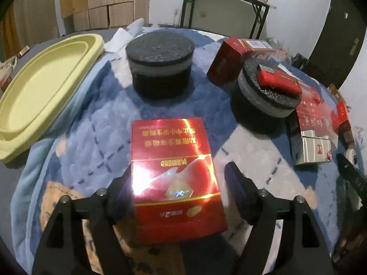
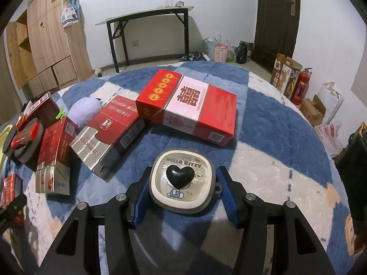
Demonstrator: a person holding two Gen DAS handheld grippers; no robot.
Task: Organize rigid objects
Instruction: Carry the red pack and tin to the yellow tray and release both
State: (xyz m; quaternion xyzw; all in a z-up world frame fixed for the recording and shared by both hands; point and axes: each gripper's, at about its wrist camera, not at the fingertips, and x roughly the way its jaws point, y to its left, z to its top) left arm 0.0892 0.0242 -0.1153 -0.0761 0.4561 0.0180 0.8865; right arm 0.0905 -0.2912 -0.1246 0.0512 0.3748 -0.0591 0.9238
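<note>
My left claw (image 1: 174, 183) stands open astride the red pack (image 1: 174, 174), its long axis running straight ahead toward the yellow tray (image 1: 41, 87), while my right claw (image 2: 182, 190) grips the Hello Kitty case (image 2: 182, 181).

A: What colour is the carton (image 1: 174, 171) at six o'clock?
B: Glossy red, gold lettering. The blanket (image 1: 96, 123) is blue-and-white checked; the tray (image 1: 41, 87) at nine o'clock is pale yellow.

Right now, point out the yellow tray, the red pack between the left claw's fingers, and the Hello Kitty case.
yellow tray (image 1: 43, 80), left wrist view, bare floor.
red pack (image 1: 174, 174), left wrist view, glossy top face.
Hello Kitty case (image 2: 183, 160), right wrist view, printed lid.
</note>
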